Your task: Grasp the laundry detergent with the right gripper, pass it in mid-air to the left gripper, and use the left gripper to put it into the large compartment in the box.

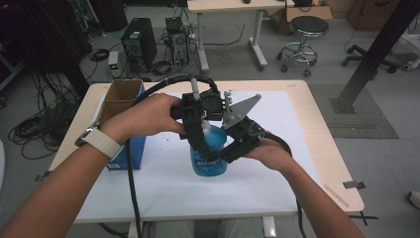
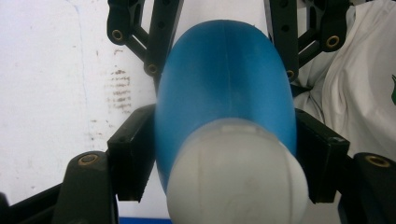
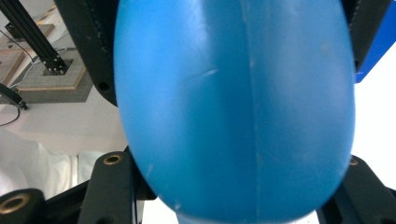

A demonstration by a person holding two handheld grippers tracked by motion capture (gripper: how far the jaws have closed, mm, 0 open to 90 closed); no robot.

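A: What does the left gripper [image 2: 224, 154] have?

B: A blue bottle [image 2: 224, 88] with a white cap [image 2: 236, 177]. Its jaws are closed partway, pressing on the bottle's two sides just behind the cap, so the cap end points back toward that gripper's camera.

A: And the right gripper [image 3: 233, 186]?

B: Its jaws sit on either side of the same bottle [image 3: 233, 107], spread as wide as the blue body; I cannot tell whether the pads actually press on it. From above, it comes at the bottle [image 1: 208, 153] from the right and lower down, while the left gripper [image 1: 198, 134] reaches over from the other side.

A: What lies around them?

B: A white sheet [image 1: 307, 148] covers the table [image 1: 317, 104] under both grippers. To the left of the left hand [image 1: 148, 116] stands an open cardboard box [image 1: 121, 96] with blue sides.
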